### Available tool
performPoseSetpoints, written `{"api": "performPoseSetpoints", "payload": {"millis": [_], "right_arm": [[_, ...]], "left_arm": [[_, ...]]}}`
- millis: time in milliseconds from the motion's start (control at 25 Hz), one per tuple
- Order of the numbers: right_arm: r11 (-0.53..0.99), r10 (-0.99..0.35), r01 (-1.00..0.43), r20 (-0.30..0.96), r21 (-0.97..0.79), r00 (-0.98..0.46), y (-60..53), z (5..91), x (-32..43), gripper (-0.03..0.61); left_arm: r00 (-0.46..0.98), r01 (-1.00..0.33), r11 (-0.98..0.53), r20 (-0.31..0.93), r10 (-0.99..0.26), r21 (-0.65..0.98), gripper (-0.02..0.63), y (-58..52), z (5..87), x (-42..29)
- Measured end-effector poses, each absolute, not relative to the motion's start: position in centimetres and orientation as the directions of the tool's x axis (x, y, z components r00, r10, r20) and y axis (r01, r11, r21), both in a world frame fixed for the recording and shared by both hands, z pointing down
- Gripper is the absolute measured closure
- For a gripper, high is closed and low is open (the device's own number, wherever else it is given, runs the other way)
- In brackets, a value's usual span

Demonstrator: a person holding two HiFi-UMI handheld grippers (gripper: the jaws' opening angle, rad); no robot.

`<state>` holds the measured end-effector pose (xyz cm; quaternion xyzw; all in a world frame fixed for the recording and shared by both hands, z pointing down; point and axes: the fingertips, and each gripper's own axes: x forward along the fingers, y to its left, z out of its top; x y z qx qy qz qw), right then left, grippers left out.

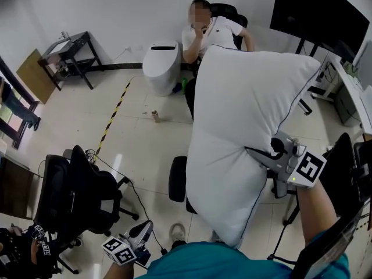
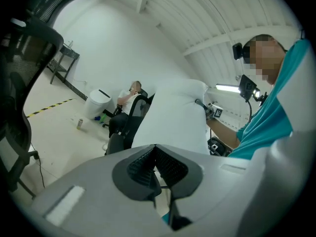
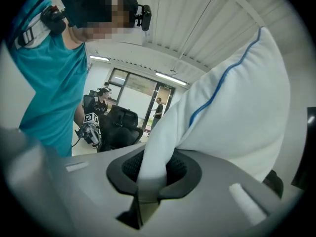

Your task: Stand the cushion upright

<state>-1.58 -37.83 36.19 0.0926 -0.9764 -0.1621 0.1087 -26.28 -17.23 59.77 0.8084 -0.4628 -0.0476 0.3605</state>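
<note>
Pale floor tiles (image 1: 145, 150) fill the room, crossed by a strip of yellow-and-black tape (image 1: 113, 116). A white toilet (image 1: 161, 65) stands by the far wall, with a small can (image 1: 155, 115) on the floor in front of it. A seated person (image 1: 212, 34) is beside the toilet, and a black office chair (image 1: 75, 190) stands at the left.

The large white cushion (image 1: 238, 138), edged with blue piping, stands tall on end and leans a little. It hides most of another black chair (image 1: 177, 179) behind it, and whether its lower end rests on anything cannot be told.

The right claw (image 1: 254, 151) is clamped on a fold of fabric at the cushion's right edge. The right gripper view shows the cloth pinched between the pads. The left claw (image 1: 146, 229) sits low and well apart from the cushion, its jaws closed together on nothing.
</note>
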Motion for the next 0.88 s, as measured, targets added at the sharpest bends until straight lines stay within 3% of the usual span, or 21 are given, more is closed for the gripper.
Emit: {"api": "performPoseSetpoints", "payload": {"millis": [280, 520, 720, 880], "right_arm": [[0.916, -0.337, -0.285, 0.157, 0.281, -0.928, -44.1, 38.6, 0.3, 0.535], [0.879, -0.466, -0.474, 0.295, 0.047, -0.834, -48.3, 51.8, 4.2, 0.522], [0.76, -0.527, -0.641, 0.473, -0.111, -0.706, -50.6, 63.8, 7.6, 0.515], [0.671, -0.572, -0.706, 0.45, -0.225, -0.687, -50.8, 66.1, 10.1, 0.53]], "left_arm": [[0.561, -0.724, -0.311, 0.263, -0.785, 0.615, 0.601, -17.1, 59.1, -25.6], [0.568, -0.727, -0.308, 0.286, -0.771, 0.614, 0.603, -16.9, 59.4, -25.4], [0.573, -0.731, -0.306, 0.304, -0.761, 0.61, 0.603, -17.1, 59.4, -24.9], [0.571, -0.732, -0.299, 0.312, -0.759, 0.612, 0.602, -16.8, 59.6, -24.9]]}}
